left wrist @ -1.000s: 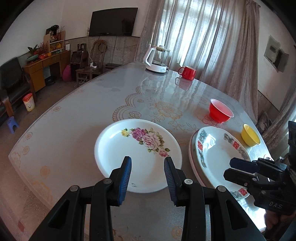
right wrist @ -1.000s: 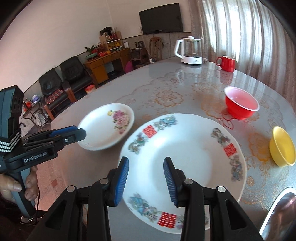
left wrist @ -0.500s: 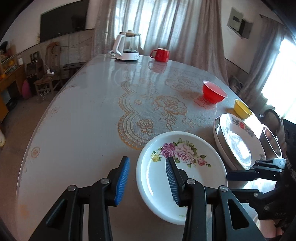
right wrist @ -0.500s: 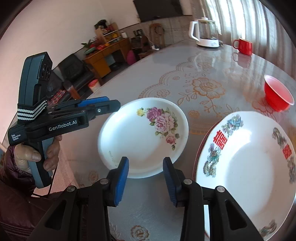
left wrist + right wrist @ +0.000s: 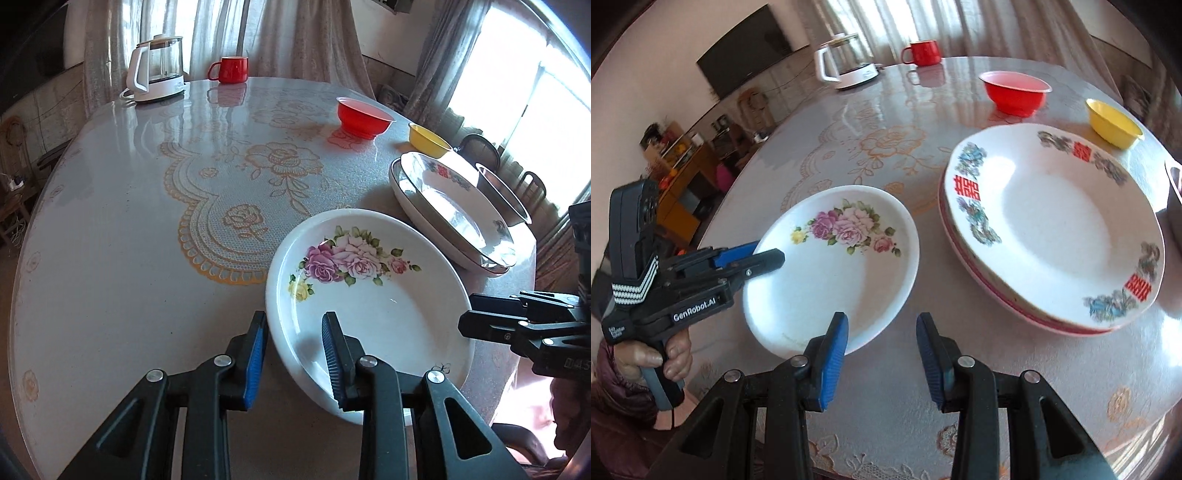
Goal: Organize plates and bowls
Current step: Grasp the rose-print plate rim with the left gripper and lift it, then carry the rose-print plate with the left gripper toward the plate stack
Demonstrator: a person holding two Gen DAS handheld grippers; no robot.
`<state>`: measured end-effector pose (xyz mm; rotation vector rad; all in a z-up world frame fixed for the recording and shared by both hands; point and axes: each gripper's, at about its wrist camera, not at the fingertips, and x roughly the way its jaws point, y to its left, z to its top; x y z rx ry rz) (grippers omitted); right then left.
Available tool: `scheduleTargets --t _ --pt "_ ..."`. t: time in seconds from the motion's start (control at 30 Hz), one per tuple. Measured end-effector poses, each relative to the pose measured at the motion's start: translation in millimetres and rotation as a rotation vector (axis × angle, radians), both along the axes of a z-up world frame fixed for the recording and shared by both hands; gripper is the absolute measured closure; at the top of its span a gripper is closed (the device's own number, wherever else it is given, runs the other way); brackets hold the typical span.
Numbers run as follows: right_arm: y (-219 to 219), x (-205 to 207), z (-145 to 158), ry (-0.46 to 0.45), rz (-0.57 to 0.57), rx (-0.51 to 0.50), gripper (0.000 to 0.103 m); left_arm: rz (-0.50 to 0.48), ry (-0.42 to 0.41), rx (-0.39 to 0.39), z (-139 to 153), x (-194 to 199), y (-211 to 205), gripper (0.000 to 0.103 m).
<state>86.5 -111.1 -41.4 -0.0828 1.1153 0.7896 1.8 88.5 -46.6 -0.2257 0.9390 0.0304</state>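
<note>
1. your left gripper is spread apart and straddles the near rim of the rose-print plate: one finger outside the rim, the other over the plate's well. it has not closed on it, and you cannot tell from either view whether the pads touch the rim.
2. your right gripper is wide apart with nothing in it, low over the table just beside the rose-print plate's near edge.
3. the rose-print plate sits on the table near the front edge, and nothing lies in it.
4. just to its right is a stack of plates; the top one, with red characters and blue-green motifs, holds nothing, and a pink-rimmed plate shows under it.
5. beyond the stack stand a red bowl and a yellow bowl, apart from each other, with no contents visible.
6. at the far side stand an electric kettle and a red mug, well apart from the plates.
</note>
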Motion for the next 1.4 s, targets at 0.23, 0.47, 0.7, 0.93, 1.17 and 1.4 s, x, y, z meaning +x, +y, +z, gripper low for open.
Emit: scheduleTargets --t 0.23,0.47,0.7,0.93,1.17,1.4 --pt "13 -1 -7 0.001 -0.085 0.002 0.081 -0.072 0.000 0.053 1 7 0 0.075" --pt "16 0 -14 0.048 -0.111 0.005 0.081 -0.095 -0.059 0.128 1 9 -3 0.078" --pt "20 -5 -12 0.049 -0.109 -0.014 0.080 -0.105 -0.076 0.121 0 12 -2 0.077" --pt "31 -13 -12 0.022 -0.129 -0.034 0.081 -0.099 -0.093 0.082 0 6 7 0.088" --pt "32 -14 -15 0.051 -0.095 -0.020 0.081 -0.101 -0.079 -0.028 3 -7 22 0.087" --pt "30 -17 -18 0.069 -0.054 0.019 0.076 -0.134 -0.037 -0.076 -3 -10 19 0.080"
